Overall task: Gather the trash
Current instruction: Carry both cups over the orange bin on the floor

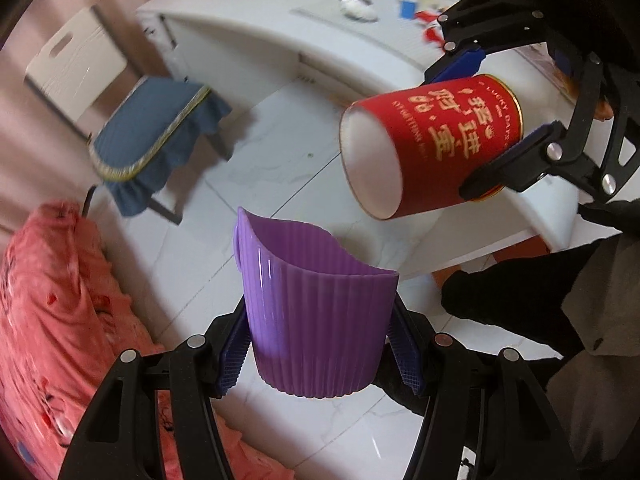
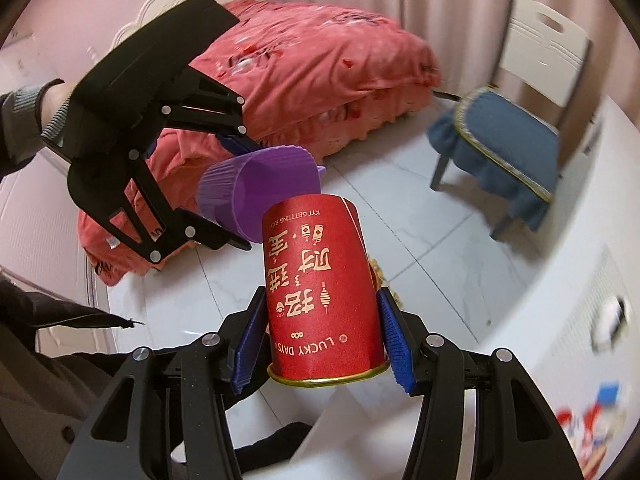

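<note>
Clamped between the blue ribbed pads of the left gripper [image 1: 320,354] sits a purple ribbed plastic cup [image 1: 316,312], mouth tilted away. At two o'clock in its view, the right gripper [image 1: 486,124] grasps a red paper cup with gold lettering [image 1: 432,148], its open mouth facing the purple one. Nesting them looks like the step: line up the rims squarely, keeping both grips firm, above the white tiled floor [image 1: 280,168].

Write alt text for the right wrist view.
The right gripper clamps a red paper cup over white floor tiles. Beside it, the left gripper holds a ribbed purple cup; behind are a pink quilt and blue-cushioned chair.
</note>
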{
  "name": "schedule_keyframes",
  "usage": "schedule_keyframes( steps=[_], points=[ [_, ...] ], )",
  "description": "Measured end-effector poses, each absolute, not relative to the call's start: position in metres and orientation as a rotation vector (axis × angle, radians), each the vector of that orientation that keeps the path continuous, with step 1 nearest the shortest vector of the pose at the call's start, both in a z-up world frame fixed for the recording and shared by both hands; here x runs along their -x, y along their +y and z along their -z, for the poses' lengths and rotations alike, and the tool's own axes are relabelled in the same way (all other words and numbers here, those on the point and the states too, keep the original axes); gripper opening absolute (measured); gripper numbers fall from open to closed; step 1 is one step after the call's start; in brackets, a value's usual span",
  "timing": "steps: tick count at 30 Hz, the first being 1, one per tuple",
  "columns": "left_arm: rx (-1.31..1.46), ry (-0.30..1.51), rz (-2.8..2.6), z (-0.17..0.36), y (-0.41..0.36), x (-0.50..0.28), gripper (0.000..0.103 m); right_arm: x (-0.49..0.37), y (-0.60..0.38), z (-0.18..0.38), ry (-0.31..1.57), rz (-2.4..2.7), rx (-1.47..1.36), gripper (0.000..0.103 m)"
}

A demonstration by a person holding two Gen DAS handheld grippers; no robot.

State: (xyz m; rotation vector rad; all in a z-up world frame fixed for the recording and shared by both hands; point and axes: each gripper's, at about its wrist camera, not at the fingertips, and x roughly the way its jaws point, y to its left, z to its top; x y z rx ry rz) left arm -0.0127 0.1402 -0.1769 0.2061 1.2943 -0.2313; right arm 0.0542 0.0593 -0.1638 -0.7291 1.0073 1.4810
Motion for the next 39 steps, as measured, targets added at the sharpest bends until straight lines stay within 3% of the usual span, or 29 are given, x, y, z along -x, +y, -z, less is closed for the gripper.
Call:
schedule_keyframes(
  steps=[8, 18, 39],
  points=[
    [-0.141, 1.314, 0.204, 0.227, 0.186, 0.019, 0.063, -0.035, 0.126, 0.224, 1.050, -1.490, 0.760, 0.054],
    [-0.087, 1.341, 0.224, 0.306, 0.211, 0.019, 0.063, -0.033, 0.180, 0.340, 1.121, -1.408, 0.788, 0.054],
    [0.052, 1.416, 0.243, 0.448, 0.225, -0.010, 0.063, -0.044, 0.195, 0.540, 1.323, -1.208, 1.108, 0.056]
  ],
)
